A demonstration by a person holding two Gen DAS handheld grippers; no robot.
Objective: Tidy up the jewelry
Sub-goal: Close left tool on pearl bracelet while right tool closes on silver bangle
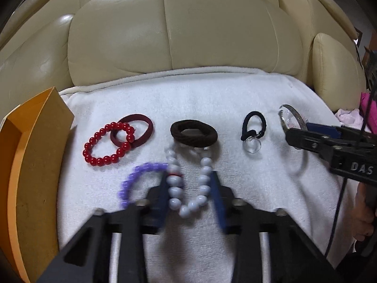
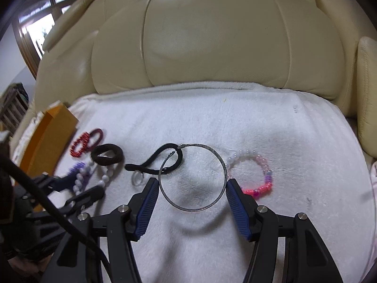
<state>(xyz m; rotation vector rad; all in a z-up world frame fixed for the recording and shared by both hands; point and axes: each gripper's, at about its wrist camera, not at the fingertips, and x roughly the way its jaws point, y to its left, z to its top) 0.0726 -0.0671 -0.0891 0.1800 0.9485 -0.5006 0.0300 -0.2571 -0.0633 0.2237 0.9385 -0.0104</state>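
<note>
Your left gripper (image 1: 189, 193): fingers straddling white bead bracelet (image 1: 188, 184), blurry, can't tell if pinching. Your right gripper (image 2: 192, 191): pads spread, hugging bangle (image 2: 192, 176) both sides, touching or just off. Everything on towel (image 1: 235, 99); red beads (image 1: 108, 142) near left edge by orange box (image 1: 30, 165), pink bracelet (image 2: 254, 172) right of bangle.

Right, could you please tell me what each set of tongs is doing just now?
Left tongs: closed on the white bead bracelet.
Right tongs: closed on the metal bangle.
</note>
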